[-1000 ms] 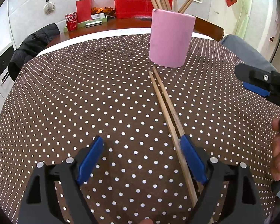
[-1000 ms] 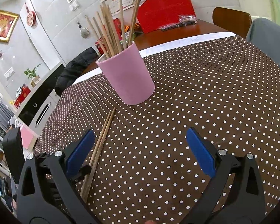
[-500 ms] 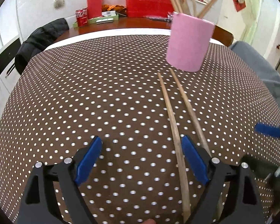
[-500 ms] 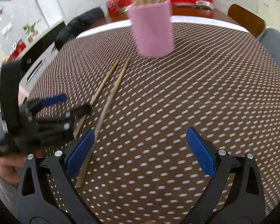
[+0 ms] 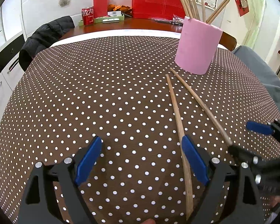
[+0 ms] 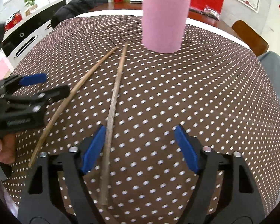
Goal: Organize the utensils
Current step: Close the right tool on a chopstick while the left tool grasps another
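Observation:
Two wooden chopsticks lie on the brown polka-dot tablecloth, splayed apart. The left chopstick runs beside my left gripper's right finger; it also shows in the right wrist view. The right chopstick lies between my right gripper's fingers, close to the left one, in the right wrist view. A pink cup holding several chopsticks stands behind them, also in the right wrist view. My left gripper is open and empty. My right gripper is open, low over the cloth.
A black jacket hangs on a chair at the far left. A red can, a green tray and a red bag sit on the wooden table behind. A grey-clad leg is at the right edge.
My right gripper swung round to the near ends of the chopsticks and lowered over the right one. The two chopsticks have splayed apart. My left gripper shifted slightly left.

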